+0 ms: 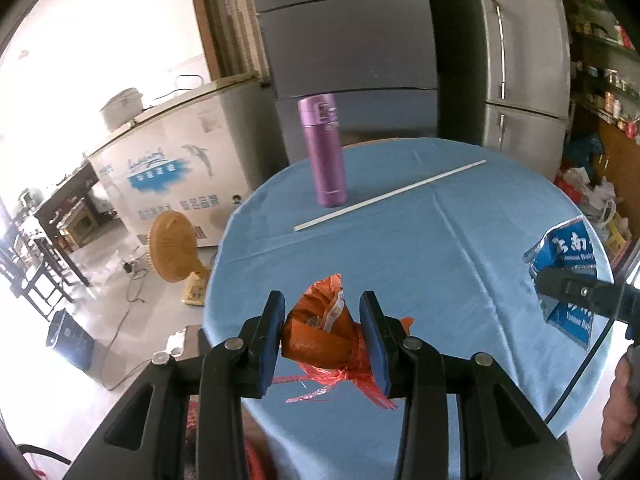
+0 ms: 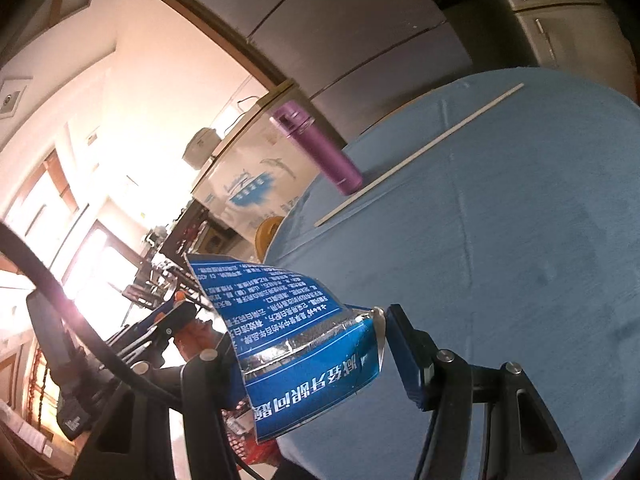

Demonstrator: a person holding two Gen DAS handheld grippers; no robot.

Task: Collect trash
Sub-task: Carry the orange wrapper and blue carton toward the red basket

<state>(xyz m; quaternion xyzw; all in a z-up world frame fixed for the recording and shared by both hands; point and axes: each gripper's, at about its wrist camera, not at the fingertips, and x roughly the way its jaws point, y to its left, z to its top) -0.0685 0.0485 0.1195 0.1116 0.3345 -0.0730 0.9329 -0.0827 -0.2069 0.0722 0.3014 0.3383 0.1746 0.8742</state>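
Kitchen background: grey cabinet fronts and a steel refrigerator (image 1: 524, 60) stand behind the round table (image 1: 460, 240) under its blue cloth, which serves as your landmark throughout. Off the table's left edge, down on the floor, sits a dark bin (image 1: 68, 338); judged from the task, that is the likely destination, though nothing confirms it.

On the table's far side a purple flask (image 1: 322, 152) stands upright, and a long white stick (image 1: 390, 196) lies just beside it, its long axis running diagonally from near the flask's base toward the far right rim. Both are well apart from your grippers.

Over the table's near edge your left gripper (image 1: 326, 340) is closed partway on the crumpled orange wrapper (image 1: 320, 332), both blue pads pressing its sides, red plastic strands trailing below. Over the table's right side your right gripper (image 2: 316, 356) stands about half closed around the blue foil packet (image 2: 304, 340); the far pad touches its crumpled edge, the near pad is hidden behind it, so you appear to hold it.

Relation that governs your coming move: the bin lies to the left of the table, so your left hand is the nearer; the right must cross the tabletop.
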